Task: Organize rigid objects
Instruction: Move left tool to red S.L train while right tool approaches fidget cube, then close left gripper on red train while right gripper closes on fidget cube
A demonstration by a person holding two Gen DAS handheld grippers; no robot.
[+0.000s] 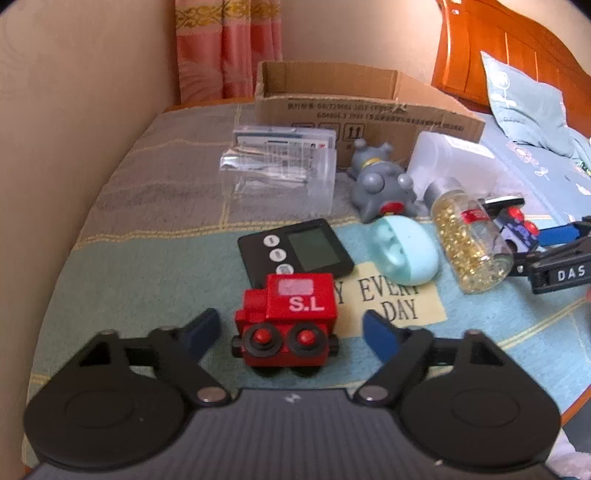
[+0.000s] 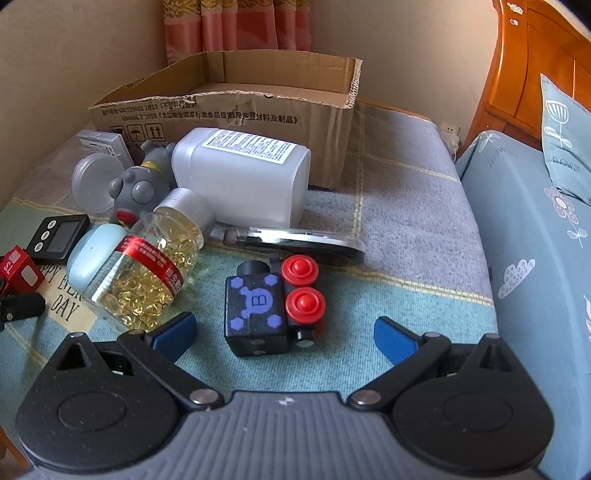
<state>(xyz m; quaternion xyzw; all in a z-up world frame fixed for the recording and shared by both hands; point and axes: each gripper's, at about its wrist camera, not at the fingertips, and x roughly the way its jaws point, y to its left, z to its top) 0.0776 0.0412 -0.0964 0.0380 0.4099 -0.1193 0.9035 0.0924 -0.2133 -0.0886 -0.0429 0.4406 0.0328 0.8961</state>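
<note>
A: Where does the red toy train (image 1: 286, 325) sit relative to the left gripper (image 1: 291, 328)?

B: Right between its blue pads (image 1: 380, 334), standing on its wheels on the cloth-covered table (image 1: 129, 266). The pads are not touching it; there is a gap on each side, so the left gripper is released.

A: And the right gripper (image 2: 284, 330)?

B: Also released, its blue pads (image 2: 393, 338) spread wide. The black toy train (image 2: 271, 308) with red wheels lies on its side between them, nearer the left pad but apart from both.

A: What crowds the red one?

B: The black timer (image 1: 295, 251) lies just behind it, touching or nearly so. Further back right are the pale blue case (image 1: 404, 249), the jar of yellow capsules (image 1: 469, 240) lying on its side, the grey toy figure (image 1: 380, 184) and the white plastic bottle (image 1: 443, 155). Clear plastic packets (image 1: 280, 166) lie at back left.

A: Open room?

B: To the left of the red train the cloth is bare up to the table's edge beside the wall (image 1: 55, 110). In the right wrist view, bare cloth runs to the right of the black train as far as the bed (image 2: 517, 221). A magnifying glass (image 2: 306, 240) lies just behind that train.

A: The cardboard box (image 2: 240, 110)?

B: Open-topped, at the table's far side, behind everything, in front of the curtain (image 2: 240, 26).
</note>
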